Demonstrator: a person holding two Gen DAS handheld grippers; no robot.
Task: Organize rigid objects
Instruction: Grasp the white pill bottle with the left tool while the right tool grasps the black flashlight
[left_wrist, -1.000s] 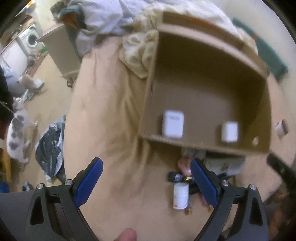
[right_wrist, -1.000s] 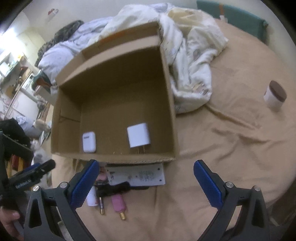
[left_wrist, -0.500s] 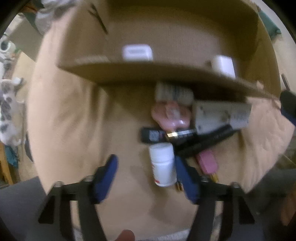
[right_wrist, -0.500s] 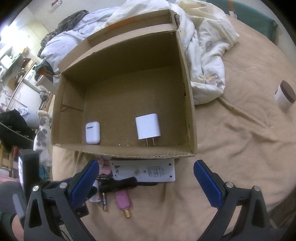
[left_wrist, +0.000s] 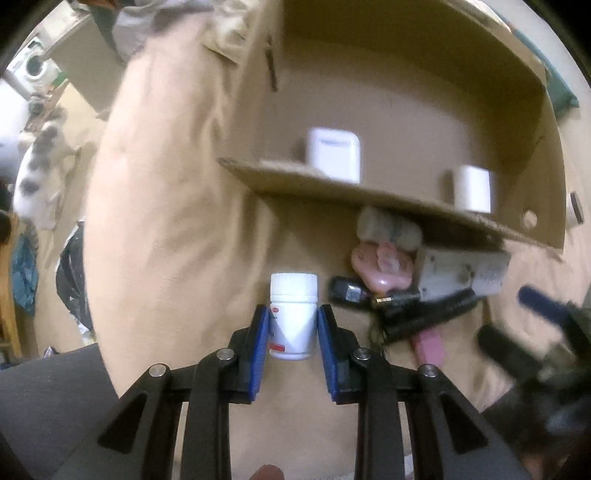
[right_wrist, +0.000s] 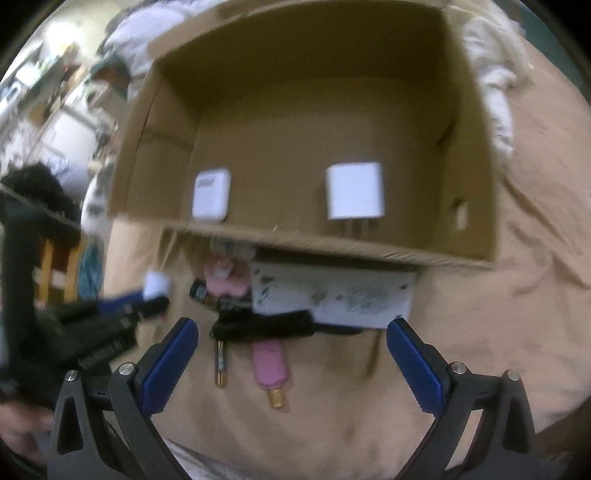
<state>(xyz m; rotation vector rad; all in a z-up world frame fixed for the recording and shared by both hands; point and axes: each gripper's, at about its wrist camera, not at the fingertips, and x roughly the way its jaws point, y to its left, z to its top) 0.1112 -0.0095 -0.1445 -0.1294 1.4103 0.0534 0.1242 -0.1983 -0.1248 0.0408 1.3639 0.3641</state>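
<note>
Pinching white pill bottle (left_wrist: 293, 317) in your left gripper (left_wrist: 293, 325); right gripper (right_wrist: 291, 350) agape; right view, blurred, seemingly shows charger (right_wrist: 354, 195) prongs.

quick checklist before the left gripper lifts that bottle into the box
1. Left gripper shut on the bottle: ok, pads on both sides.
2. Bottle held square: ok, cap points straight ahead.
3. Grip depth: cannot tell, pads cover only its lower half.
4. Box has room: ok, only the earbud case and charger are inside.
5. Near wall to clear: not ok yet, bottle sits below its edge.
6. Right gripper out of the way: ok, open over the pink tube.
</note>
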